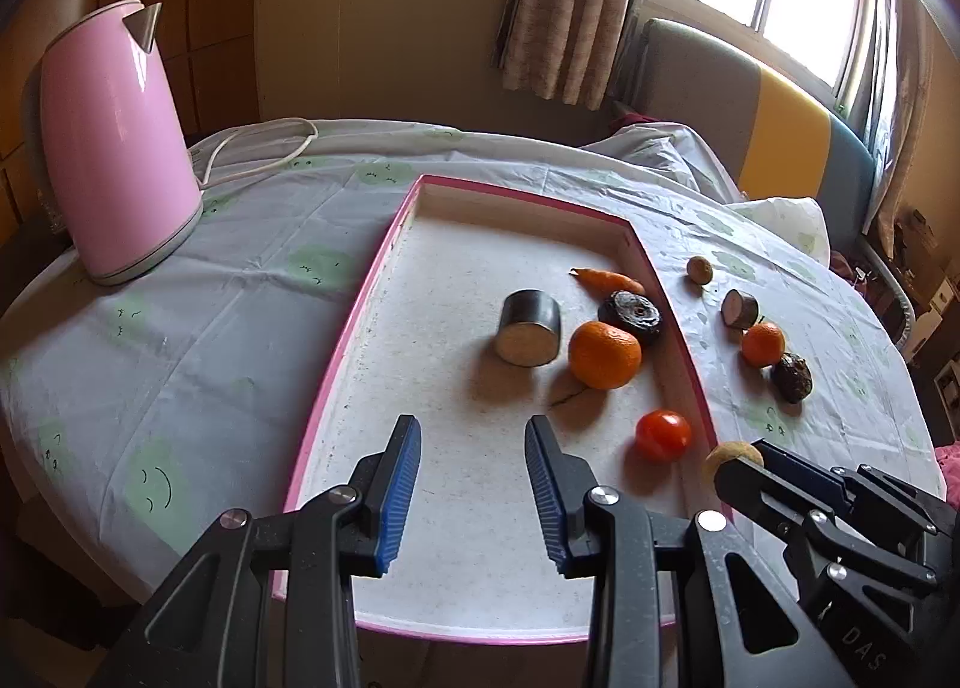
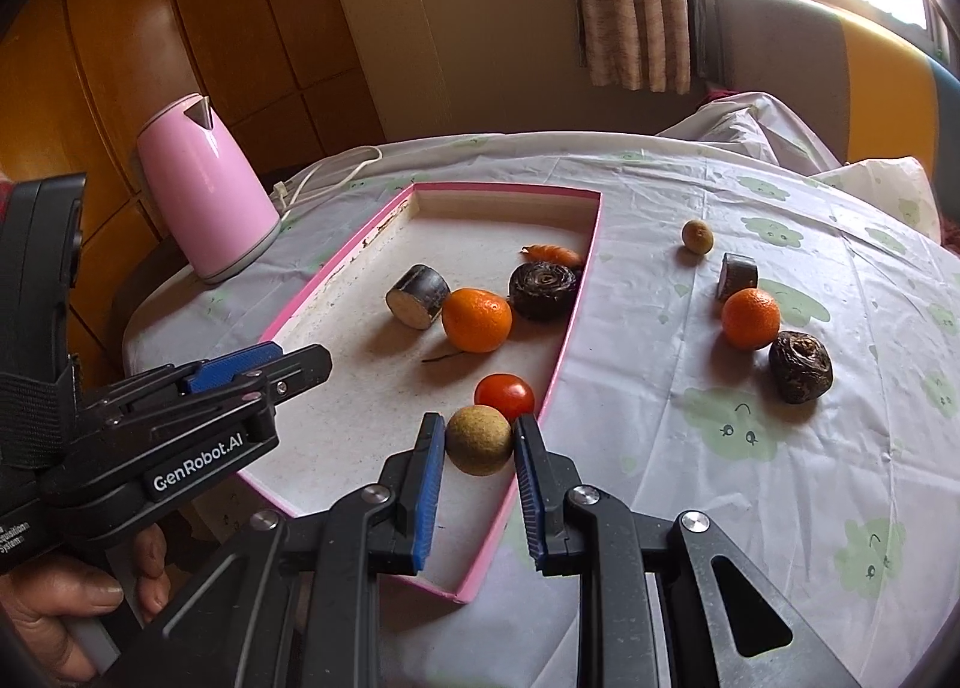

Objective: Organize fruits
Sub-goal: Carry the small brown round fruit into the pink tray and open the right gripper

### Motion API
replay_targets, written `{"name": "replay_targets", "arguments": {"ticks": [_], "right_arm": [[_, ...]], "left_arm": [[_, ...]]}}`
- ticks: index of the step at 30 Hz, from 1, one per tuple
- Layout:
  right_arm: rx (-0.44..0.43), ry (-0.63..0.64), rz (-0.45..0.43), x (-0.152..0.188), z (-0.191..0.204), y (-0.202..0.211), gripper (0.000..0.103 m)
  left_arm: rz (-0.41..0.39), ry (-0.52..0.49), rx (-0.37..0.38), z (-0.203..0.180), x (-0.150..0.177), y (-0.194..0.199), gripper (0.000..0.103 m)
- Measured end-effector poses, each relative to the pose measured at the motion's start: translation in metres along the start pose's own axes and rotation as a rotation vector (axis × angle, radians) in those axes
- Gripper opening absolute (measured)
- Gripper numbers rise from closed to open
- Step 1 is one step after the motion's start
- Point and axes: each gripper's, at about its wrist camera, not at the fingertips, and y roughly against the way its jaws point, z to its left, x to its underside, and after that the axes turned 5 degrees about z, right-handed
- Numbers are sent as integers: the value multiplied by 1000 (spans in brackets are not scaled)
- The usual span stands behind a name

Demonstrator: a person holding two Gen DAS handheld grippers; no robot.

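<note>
The right gripper (image 2: 478,442) held the round tan fruit (image 2: 478,441) between its fingers, above the pink-rimmed tray's (image 2: 576,292) right edge. Being round, the fruit showed no long axis. The left gripper (image 1: 473,451) stood wide open, holding nothing.

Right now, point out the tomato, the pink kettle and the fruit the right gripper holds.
tomato (image 1: 662,435), left wrist view, middle of its red skin.
pink kettle (image 1: 117,148), left wrist view, middle of its body.
tan round fruit (image 2: 479,439), right wrist view, its front face between the pads.

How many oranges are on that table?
2. One orange lies inside the pink tray, touching a cut dark cylinder piece. The other orange sits outside on the tablecloth, right of the tray. None seems hidden.
</note>
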Motion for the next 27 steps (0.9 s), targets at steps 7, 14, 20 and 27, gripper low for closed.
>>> {"name": "replay_targets", "arguments": {"ticks": [7,14,20,27], "right_arm": [[-5,-14,19,-3,-2,-9,24],[-24,11,38,0,6,-16,24],[-43,26,43,-18,11,-27,24],[-32,24,45,-20,17,-32,26]], "left_arm": [[0,10,4,5,0,-6,36],[10,5,4,3,-1,-14,36],[8,7,-20,6,-4,-14,36],[10,9,-13,7,-3,-12,36]]}}
